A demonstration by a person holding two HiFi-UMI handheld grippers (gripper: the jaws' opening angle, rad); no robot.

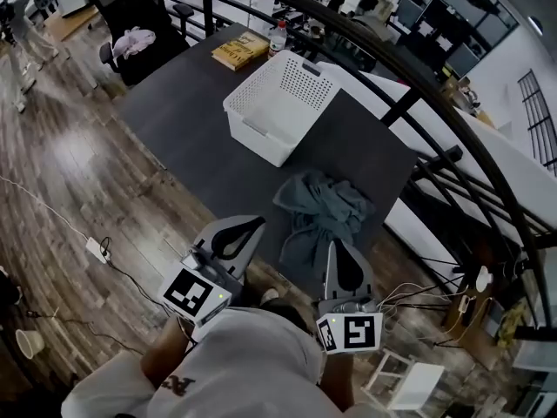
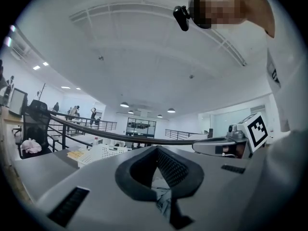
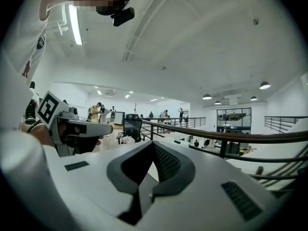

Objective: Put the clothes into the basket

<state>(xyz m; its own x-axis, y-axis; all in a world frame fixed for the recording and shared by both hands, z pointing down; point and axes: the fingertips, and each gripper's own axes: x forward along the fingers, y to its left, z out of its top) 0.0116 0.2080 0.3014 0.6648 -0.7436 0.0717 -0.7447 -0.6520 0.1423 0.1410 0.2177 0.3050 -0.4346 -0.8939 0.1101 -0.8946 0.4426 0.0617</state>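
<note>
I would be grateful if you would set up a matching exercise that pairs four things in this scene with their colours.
Things:
1. basket
2. cloth
3. book
4. bundle on the chair

Colours:
A. yellow
B. white
C. pink
D. grey-blue

Pairs: 1-B; 2-D; 3-A; 4-C

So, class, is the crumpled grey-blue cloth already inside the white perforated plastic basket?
No, the crumpled grey-blue cloth lies on the dark table, apart from the white perforated plastic basket.
</note>
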